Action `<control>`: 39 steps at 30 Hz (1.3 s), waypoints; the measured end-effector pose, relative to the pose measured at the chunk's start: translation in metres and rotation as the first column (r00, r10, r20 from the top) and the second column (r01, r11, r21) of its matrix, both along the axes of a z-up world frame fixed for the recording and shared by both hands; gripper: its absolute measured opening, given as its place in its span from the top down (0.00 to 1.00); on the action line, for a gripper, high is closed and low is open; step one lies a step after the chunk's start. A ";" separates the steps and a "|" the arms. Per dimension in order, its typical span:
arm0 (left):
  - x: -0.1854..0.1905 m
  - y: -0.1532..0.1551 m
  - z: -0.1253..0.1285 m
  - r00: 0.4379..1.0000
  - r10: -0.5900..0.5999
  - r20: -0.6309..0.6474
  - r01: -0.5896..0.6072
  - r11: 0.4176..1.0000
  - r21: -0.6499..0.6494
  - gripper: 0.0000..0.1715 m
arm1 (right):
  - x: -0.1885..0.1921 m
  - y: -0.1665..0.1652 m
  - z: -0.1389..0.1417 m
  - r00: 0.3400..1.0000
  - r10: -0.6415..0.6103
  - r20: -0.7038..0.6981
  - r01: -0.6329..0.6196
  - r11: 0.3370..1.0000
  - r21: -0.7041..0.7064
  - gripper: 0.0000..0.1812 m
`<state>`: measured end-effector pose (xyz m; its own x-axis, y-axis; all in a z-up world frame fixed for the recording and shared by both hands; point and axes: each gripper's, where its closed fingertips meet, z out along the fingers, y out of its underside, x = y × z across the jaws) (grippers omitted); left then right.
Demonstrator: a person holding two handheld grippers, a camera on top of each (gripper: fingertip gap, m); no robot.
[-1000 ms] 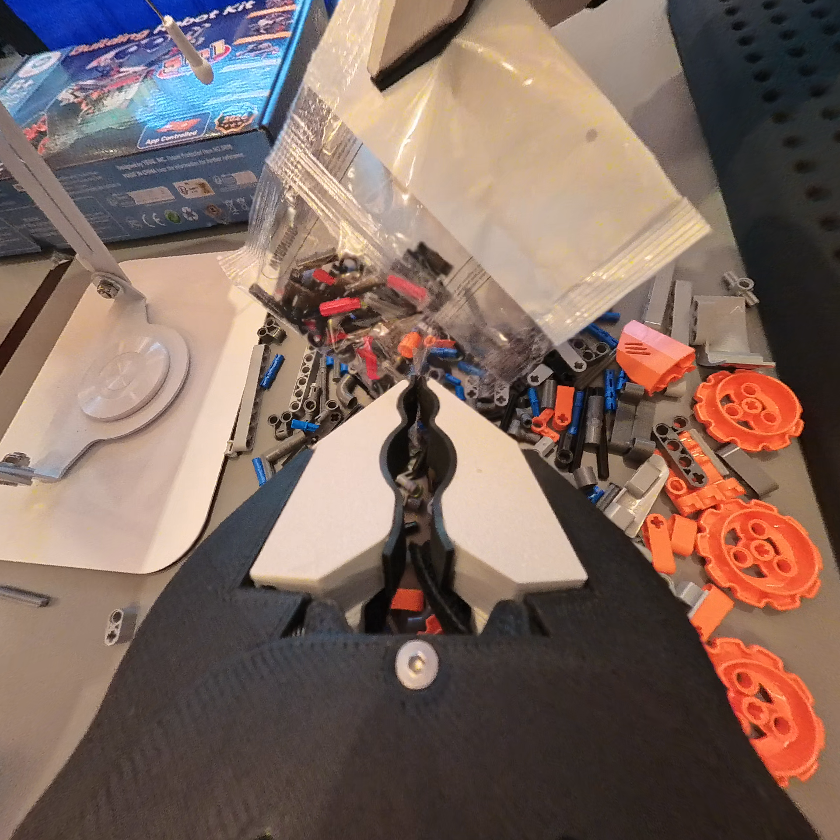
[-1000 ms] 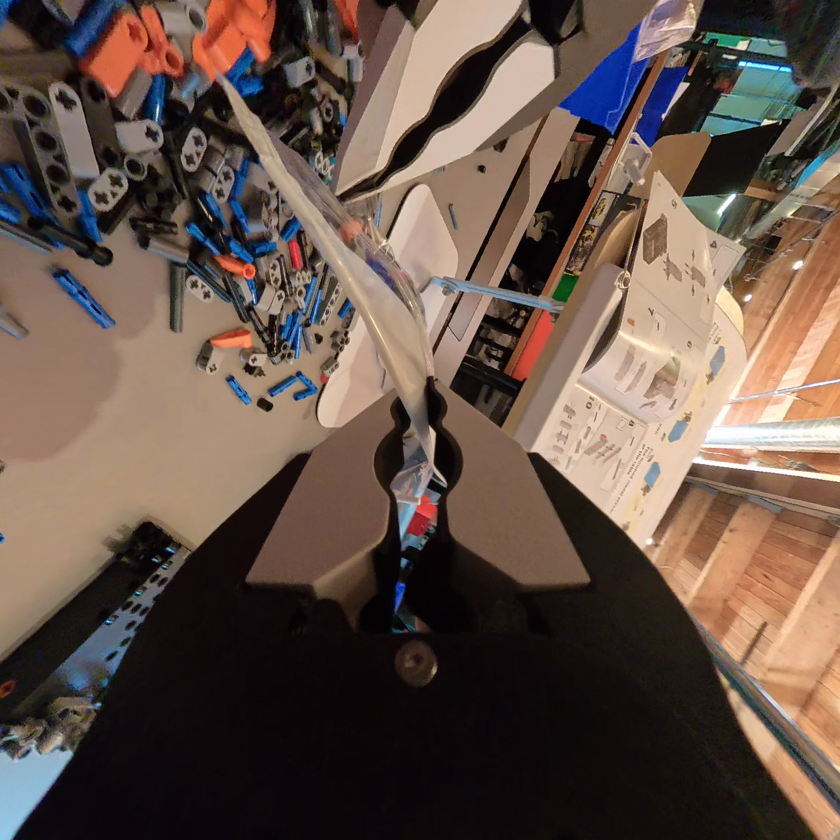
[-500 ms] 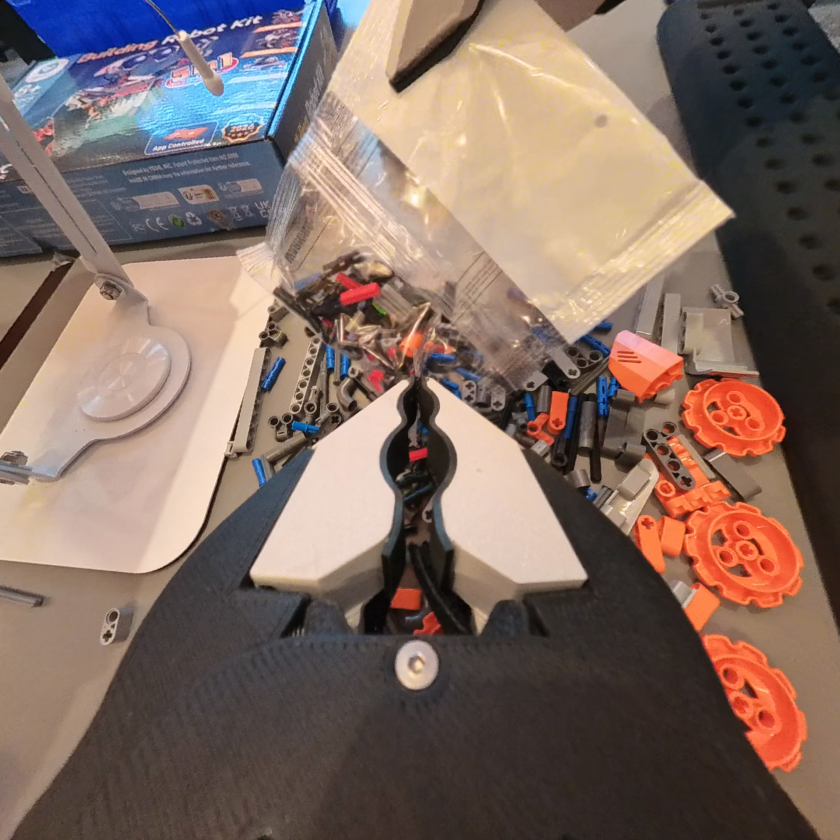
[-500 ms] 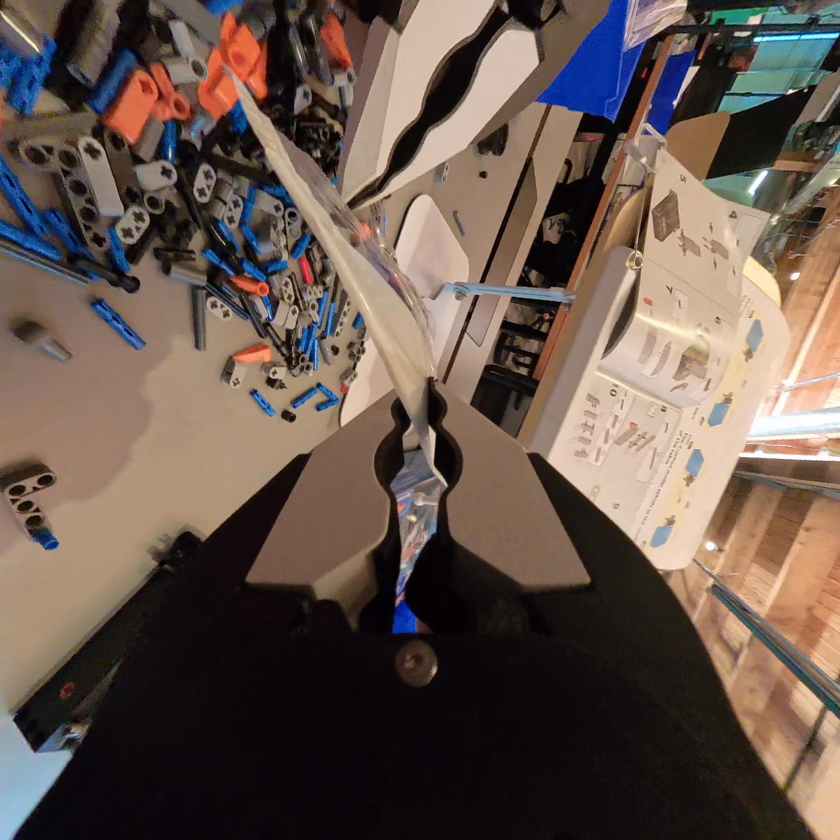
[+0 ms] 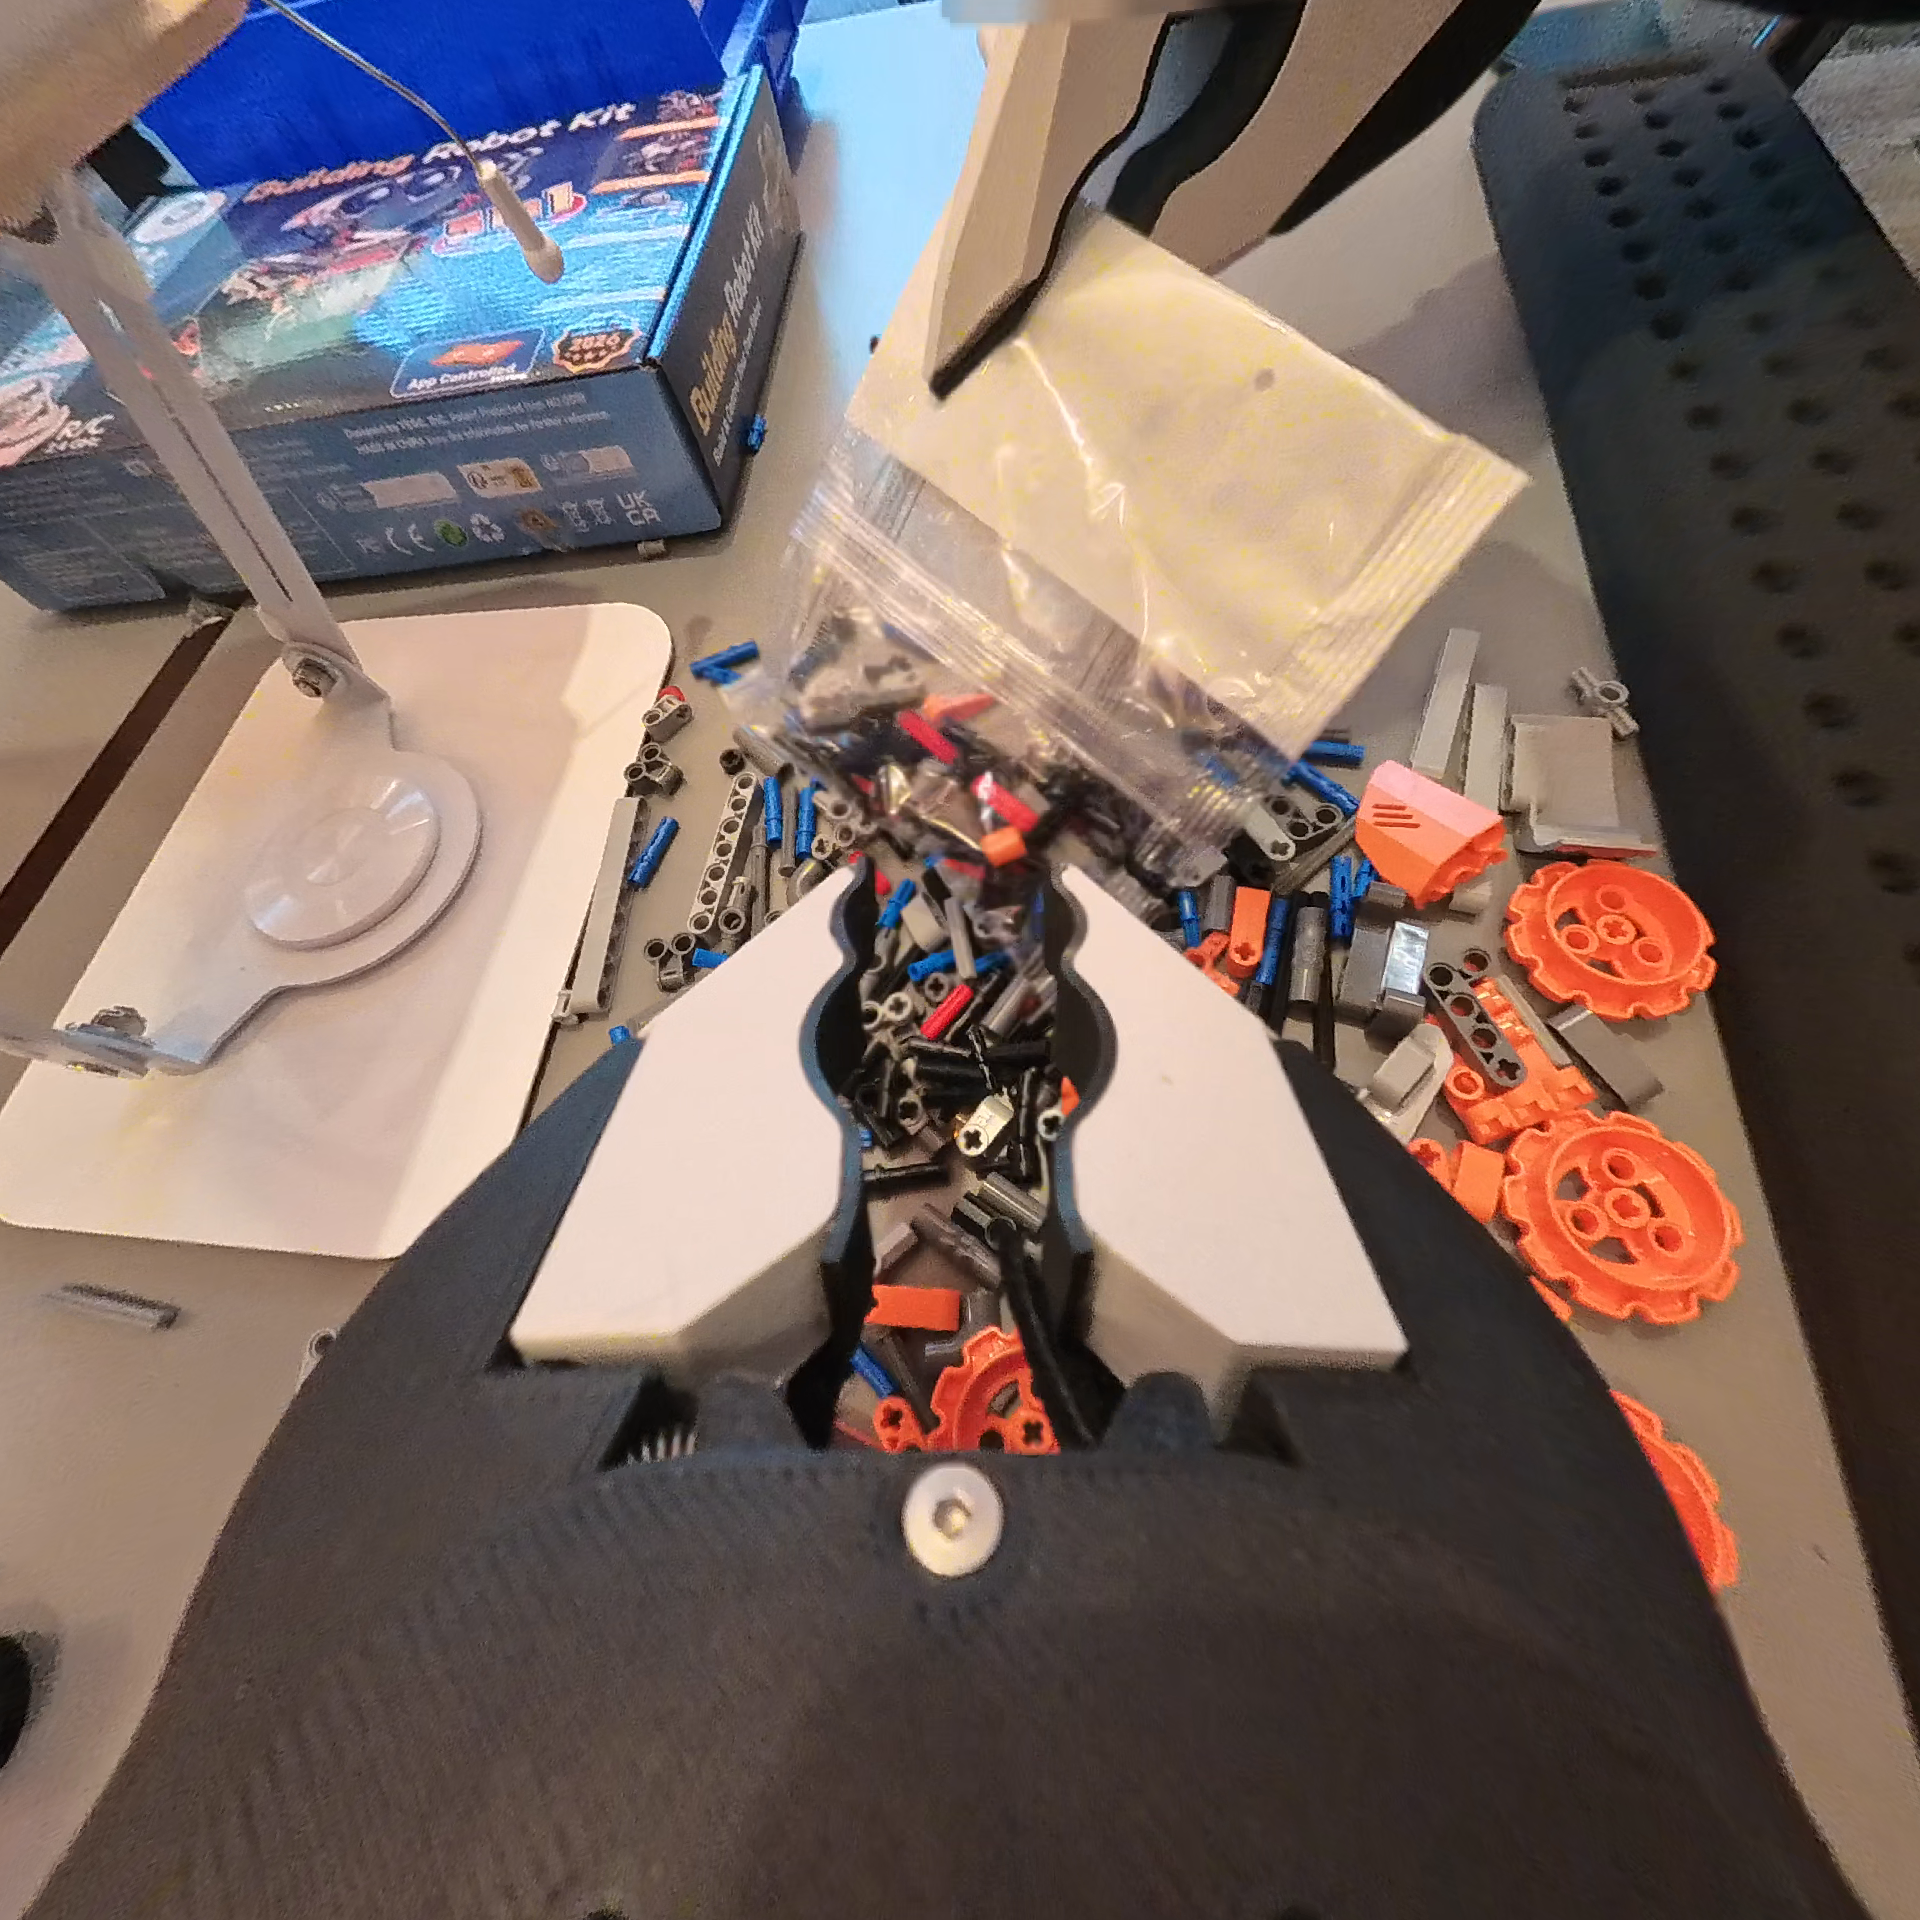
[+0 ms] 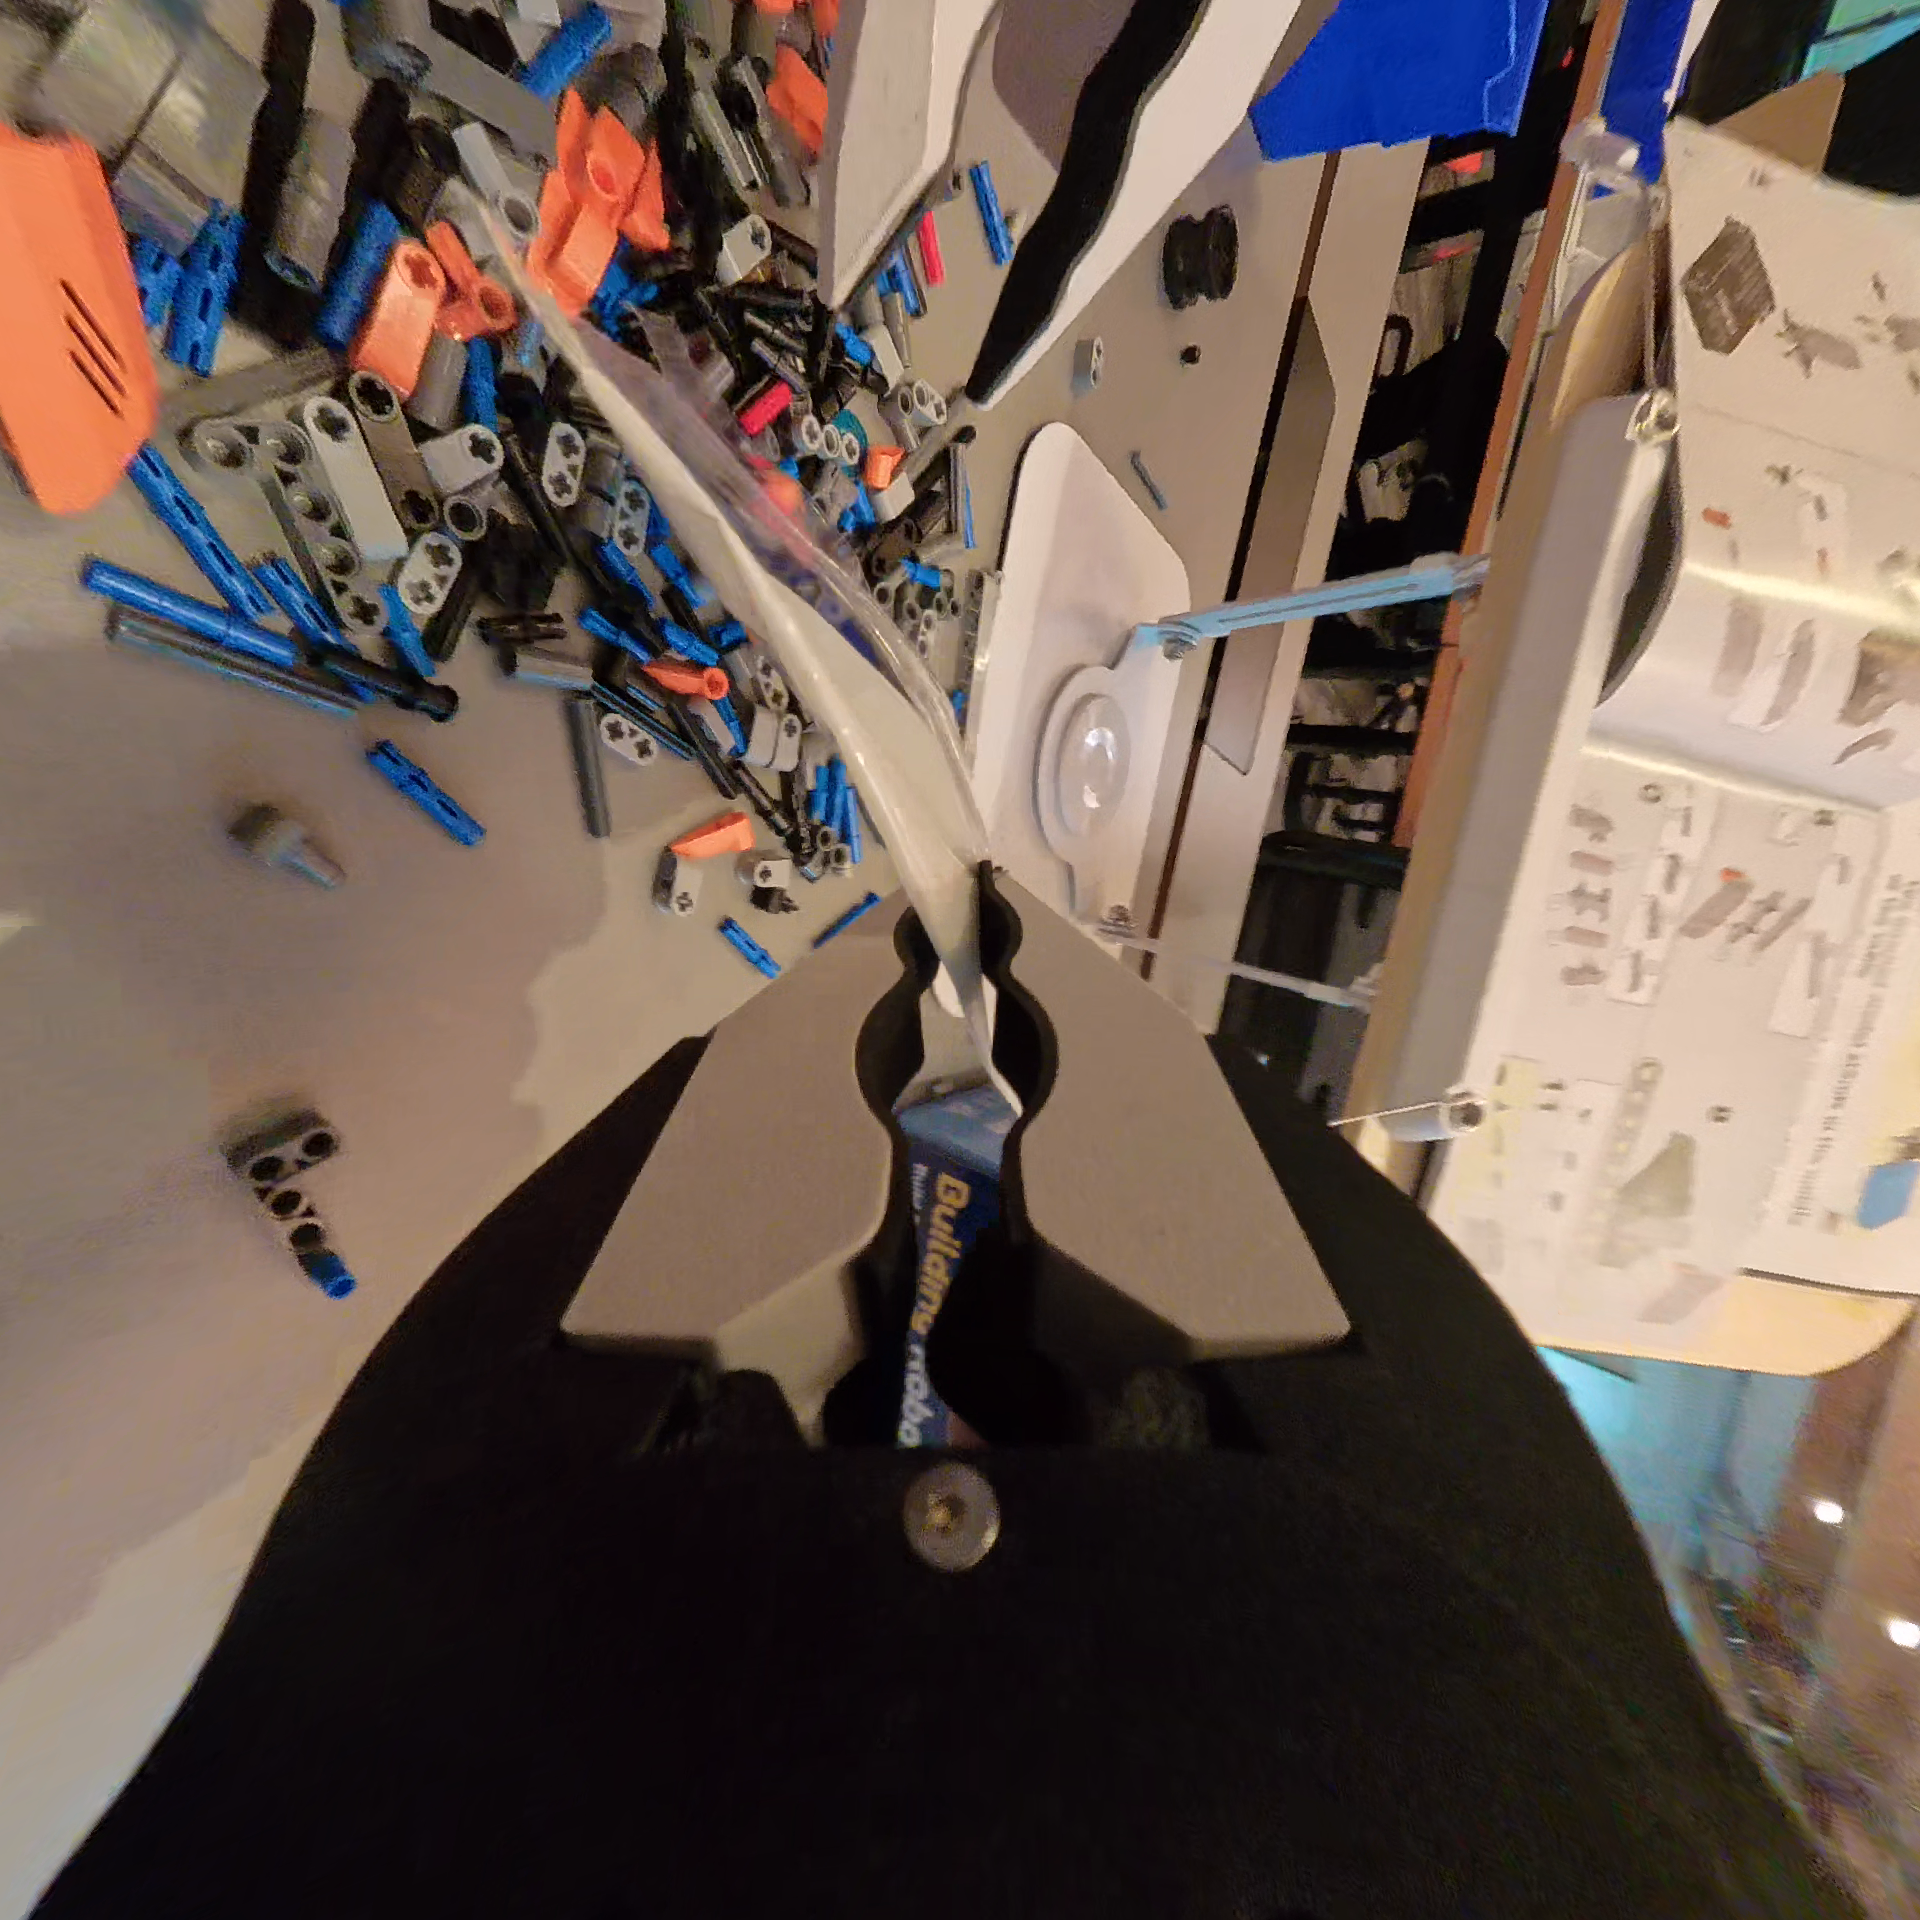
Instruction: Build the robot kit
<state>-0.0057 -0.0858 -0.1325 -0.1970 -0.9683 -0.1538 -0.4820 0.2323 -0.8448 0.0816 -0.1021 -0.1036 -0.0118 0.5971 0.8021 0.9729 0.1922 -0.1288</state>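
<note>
Holding the clear plastic bag of small building pieces [image 5: 1091, 582] by its top corner, the right gripper [image 6: 971, 904] stays clenched on the film, bag tilted mouth-down over the grey table [image 5: 125, 1392]. Left gripper [image 5: 956, 894] was pinched on the bag's lower edge half a second ago; it's now released, fingers spread, nothing between them, hovering over the loose heap of black, blue and red pins and connectors [image 5: 956, 1049]. So the bag hangs from the right gripper alone, with its remaining pieces bunched at the low end, just past the left fingertips at 12 o'clock. Orange toothed wheels [image 5: 1610, 935] sit at 3 o'clock, orange wedge-shaped shell piece [image 5: 1429, 831] at 2. White flat stand base with metal arm [image 5: 343, 883] at 9 o'clock, blue cardboard kit box [image 5: 416, 343] at 11. Can't tell if the bag mouth touches the heap.
</note>
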 end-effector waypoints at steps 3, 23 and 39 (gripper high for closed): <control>-0.002 -0.005 -0.004 0.999 -0.018 -0.034 0.018 1.000 0.005 0.79 | 0.005 -0.002 -0.008 0.995 -0.036 -0.093 0.030 0.998 -0.058 0.97; 0.023 -0.001 0.005 0.988 0.050 -0.149 0.005 0.937 0.348 0.96 | 0.002 -0.009 -0.020 0.732 -0.316 -0.604 -0.004 0.884 -0.468 0.97; -0.066 0.060 0.106 0.932 0.208 -0.295 -0.057 0.891 0.450 0.96 | 0.004 -0.015 -0.007 0.625 -0.337 -0.704 -0.085 0.867 -0.491 0.82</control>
<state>-0.0719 -0.0255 -0.0263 -0.1837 -0.8420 -0.5072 -0.7642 0.4468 -0.4651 0.0855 -0.1173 -0.1107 0.5643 0.8157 0.1274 0.4922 -0.2085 -0.8451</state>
